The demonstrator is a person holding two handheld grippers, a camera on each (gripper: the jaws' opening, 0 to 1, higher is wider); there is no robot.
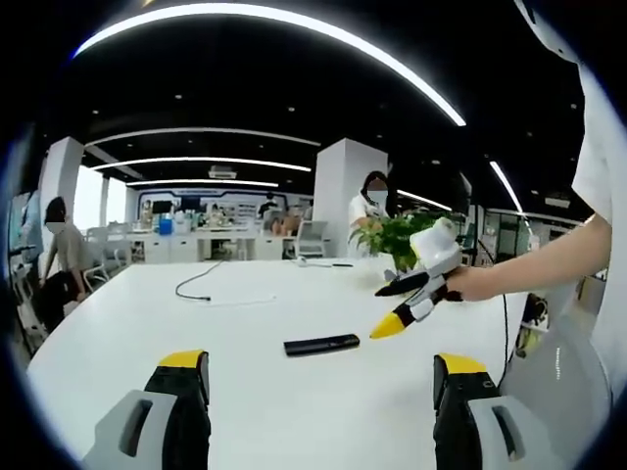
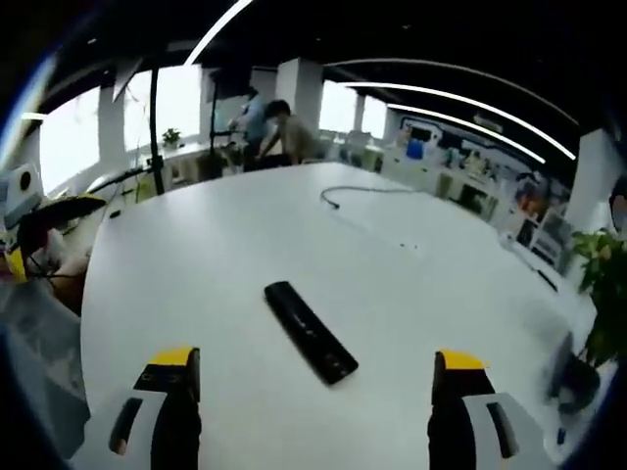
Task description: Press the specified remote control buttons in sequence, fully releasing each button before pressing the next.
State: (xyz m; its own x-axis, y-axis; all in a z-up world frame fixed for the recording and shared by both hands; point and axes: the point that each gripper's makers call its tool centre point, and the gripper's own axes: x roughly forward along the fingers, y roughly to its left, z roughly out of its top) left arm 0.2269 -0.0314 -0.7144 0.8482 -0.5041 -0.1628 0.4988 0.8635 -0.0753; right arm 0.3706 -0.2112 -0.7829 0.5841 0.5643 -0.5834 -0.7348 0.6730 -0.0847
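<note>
Two handheld grippers hover above a large white table (image 1: 118,313) in an open-plan office. At the bottom of the left gripper view, the left gripper (image 1: 320,392) has its yellow-tipped black jaws spread wide with nothing between them; just beyond them a slim black remote control (image 1: 321,344) lies flat on the tabletop. From the right of that view the right gripper (image 1: 416,284), white with black and yellow tips, is held in a person's hand (image 1: 477,284) above and just to the right of the remote, clear of it. In the right gripper view its jaws likewise stand wide apart and empty, and the remote lies diagonally on the table ahead of them, between the two tips and untouched. Farther along the table a dark cable (image 1: 196,282) trails across the surface. A leafy green potted plant (image 1: 392,238) sits at the far side of the table near a white pillar (image 1: 345,191). Desks, chairs and several people occupy the background beneath long curved ceiling light strips (image 1: 294,24).
</note>
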